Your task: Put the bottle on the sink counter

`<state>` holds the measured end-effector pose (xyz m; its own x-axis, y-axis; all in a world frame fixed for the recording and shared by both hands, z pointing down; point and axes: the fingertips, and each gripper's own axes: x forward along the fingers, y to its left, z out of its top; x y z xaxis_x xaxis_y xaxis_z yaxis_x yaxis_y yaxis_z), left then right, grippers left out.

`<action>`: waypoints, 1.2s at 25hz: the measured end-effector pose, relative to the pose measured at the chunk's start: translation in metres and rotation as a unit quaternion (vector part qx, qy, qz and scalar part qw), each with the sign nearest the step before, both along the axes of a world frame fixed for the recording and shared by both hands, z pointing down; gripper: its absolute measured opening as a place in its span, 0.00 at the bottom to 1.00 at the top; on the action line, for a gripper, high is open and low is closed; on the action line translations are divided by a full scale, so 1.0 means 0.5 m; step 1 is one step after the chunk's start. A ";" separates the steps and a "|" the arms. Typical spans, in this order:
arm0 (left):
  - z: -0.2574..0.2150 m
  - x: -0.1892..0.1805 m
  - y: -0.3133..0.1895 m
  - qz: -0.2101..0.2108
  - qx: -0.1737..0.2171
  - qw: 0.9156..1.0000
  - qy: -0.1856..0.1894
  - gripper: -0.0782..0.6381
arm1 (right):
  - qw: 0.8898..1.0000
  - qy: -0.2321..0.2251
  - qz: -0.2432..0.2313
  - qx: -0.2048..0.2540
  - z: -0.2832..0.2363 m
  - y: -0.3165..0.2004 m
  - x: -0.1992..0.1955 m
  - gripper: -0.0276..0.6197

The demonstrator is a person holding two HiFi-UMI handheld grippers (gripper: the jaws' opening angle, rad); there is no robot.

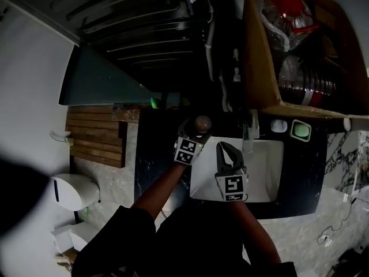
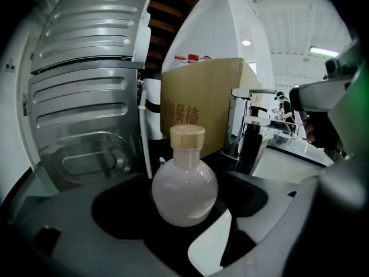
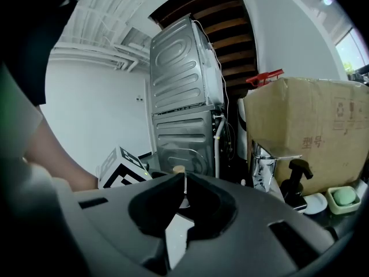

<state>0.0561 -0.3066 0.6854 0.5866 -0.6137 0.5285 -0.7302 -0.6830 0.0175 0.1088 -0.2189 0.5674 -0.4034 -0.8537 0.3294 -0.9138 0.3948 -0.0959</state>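
The round, cork-capped bottle [image 2: 184, 188] is held between the left gripper's [image 2: 185, 221] jaws at mid-frame, by the upper-left corner of the sink [image 1: 270, 154], over the dark bench [image 1: 151, 150]. Whether it rests there yet is unclear, and release seems left to do. The right gripper [image 1: 225, 149] is above the basin, jaws together and empty. The faucet [image 1: 249, 133] crowds the right, while the bench to the left looks open.

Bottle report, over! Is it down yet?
Left gripper shut on bottle, at back corner of sink. Right gripper shut, empty. Faucet off to the right.
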 end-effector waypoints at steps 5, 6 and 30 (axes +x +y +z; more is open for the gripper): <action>-0.023 -0.015 0.035 -0.007 0.006 1.000 0.011 0.66 | 1.000 -0.004 0.009 -0.003 -0.011 0.037 0.001 0.10; -0.032 -0.021 0.043 -0.012 0.011 1.000 0.015 0.66 | 1.000 -0.003 0.009 -0.004 -0.013 0.046 -0.002 0.10; -0.322 -0.206 0.273 -0.094 0.015 0.983 0.158 0.66 | 0.993 -0.027 0.097 0.066 -0.234 0.188 -0.010 0.10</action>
